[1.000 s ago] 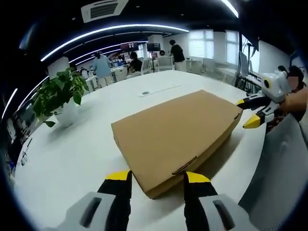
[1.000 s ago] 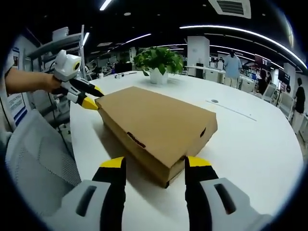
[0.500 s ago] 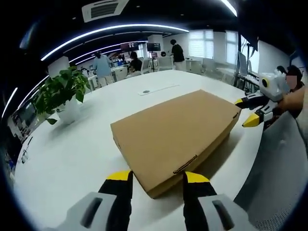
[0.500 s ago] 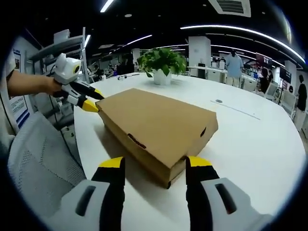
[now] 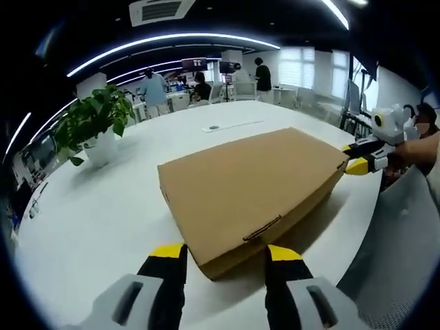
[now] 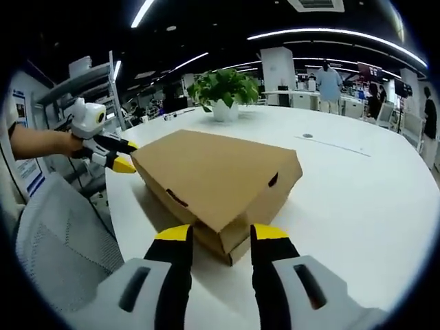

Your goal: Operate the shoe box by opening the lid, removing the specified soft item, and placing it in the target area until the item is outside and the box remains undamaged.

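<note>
Sitting flat on the white surface, the brown shoe box has its lid closed, near the surface's edge. Lid has small slot cutouts along the front edges.

Right gripper: jaws apart, straddling the box's near corner in the right gripper view; lid corner looks slightly raised over the base there, can't tell if the jaws touch it. Holding nothing.

Left gripper: jaws apart, either side of the box's other near corner in the left gripper view, tips just short of the cardboard. Nothing gripped. From the right gripper view it sits at the box's far-left corner, yellow tips at the edge, a hand behind it.

Potted plant stands on the surface beyond the box, well apart. Grey mesh chair back just beside the surface edge. People stand at desks far back.
</note>
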Demonstrator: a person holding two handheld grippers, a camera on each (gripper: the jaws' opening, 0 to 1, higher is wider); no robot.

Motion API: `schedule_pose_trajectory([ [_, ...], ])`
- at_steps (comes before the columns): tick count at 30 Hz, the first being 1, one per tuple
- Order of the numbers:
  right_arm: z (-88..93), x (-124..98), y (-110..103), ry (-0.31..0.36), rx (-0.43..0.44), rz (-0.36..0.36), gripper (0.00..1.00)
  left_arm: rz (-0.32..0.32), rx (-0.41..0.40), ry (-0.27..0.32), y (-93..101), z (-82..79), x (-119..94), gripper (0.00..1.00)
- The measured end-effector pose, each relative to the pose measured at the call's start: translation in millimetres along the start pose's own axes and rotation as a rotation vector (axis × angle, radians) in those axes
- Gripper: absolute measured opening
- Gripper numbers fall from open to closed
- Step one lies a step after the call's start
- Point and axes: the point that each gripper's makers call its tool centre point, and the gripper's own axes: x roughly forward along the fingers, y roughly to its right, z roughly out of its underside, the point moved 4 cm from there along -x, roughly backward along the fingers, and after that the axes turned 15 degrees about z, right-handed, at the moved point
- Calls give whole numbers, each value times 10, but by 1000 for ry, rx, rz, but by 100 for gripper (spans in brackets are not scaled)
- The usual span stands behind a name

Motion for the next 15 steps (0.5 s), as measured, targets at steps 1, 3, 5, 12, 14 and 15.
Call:
schedule_pose_trajectory([
  [1, 3, 1, -5, -1, 1, -2, 30, 1, -3, -3, 7, 9, -3, 46],
  [3, 7, 1, -29, -1, 0, -4, 31, 2, -5, -4, 14, 15, -5, 47],
  [5, 6, -3, -48, -2, 6, -8, 33, 8, -11, -5, 20, 5, -6, 47],
  [12, -25, -48, -96, 4, -31, -19, 36, 27, 10, -46, 24, -30, -45, 47],
  [14, -52, -71, -94, 7, -28, -20, 37, 29, 13, -48, 26, -52, -71, 47],
  [15, -71, -89, -99, 11, -25, -21, 37, 30, 16, -47, 34, -63, -90, 46],
])
